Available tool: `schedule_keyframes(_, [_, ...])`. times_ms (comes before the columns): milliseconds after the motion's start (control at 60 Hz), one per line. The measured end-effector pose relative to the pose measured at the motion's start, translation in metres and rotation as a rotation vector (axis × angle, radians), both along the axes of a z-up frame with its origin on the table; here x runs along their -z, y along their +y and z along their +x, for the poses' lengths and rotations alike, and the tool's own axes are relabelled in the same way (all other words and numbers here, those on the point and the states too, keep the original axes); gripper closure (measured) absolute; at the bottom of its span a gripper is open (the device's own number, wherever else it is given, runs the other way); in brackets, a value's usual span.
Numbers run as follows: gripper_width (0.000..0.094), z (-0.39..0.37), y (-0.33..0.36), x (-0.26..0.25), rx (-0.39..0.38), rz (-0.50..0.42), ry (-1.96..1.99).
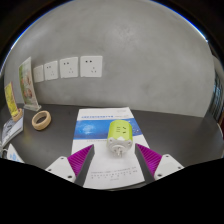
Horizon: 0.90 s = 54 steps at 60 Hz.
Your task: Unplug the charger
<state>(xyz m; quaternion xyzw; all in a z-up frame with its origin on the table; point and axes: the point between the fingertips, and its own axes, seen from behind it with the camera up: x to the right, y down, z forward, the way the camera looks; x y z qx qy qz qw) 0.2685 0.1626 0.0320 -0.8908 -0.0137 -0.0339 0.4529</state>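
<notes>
— Where do we have the charger (120,136) right now?

— We see it lying on the printed sheet (108,150), and we take that sheet as our landmark. The charger sits near the sheet's middle, just below its blue heading band.

— And against the gripper (114,158)?

— We have the fingers spread wide, with the charger between their tips and slightly ahead of them. There is a clear gap at each side, so neither purple pad (80,159) touches it.

— Which way does it point?

— Its long axis runs away from us, roughly along the fingers. The yellow-green end lies toward the sheet's far edge and the white end toward us. We cannot tell where its prongs are.

— What else do we see around the sheet?

— To its left a roll of tape (41,120) lies flat on the dark table (180,135). Beyond the sheet's far edge, a row of wall sockets (68,68) sits on the grey wall.
</notes>
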Motion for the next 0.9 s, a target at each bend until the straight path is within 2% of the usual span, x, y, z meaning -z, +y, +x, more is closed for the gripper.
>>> schedule_keyframes(133, [0.0098,-0.022,-0.047,-0.031,0.018,0.065,-0.025])
schedule_keyframes(300, [0.0092,-0.075,-0.145,-0.056,0.031,0.121,-0.063])
schedule_keyframes(433, [0.0095,-0.146,-0.232,-0.062,-0.087,0.13,-0.07])
schedule_keyframes(550, [0.009,-0.182,-0.294,-0.069,-0.09,0.122,-0.035])
schedule_keyframes(633, [0.0091,-0.203,-0.332,-0.084,-0.106,0.157,0.007])
schedule_keyframes(750, [0.0089,-0.203,-0.372,-0.1,-0.081,0.194,0.046])
schedule_keyframes(900, [0.0093,-0.191,-0.409,-0.105,-0.155,0.21,0.048])
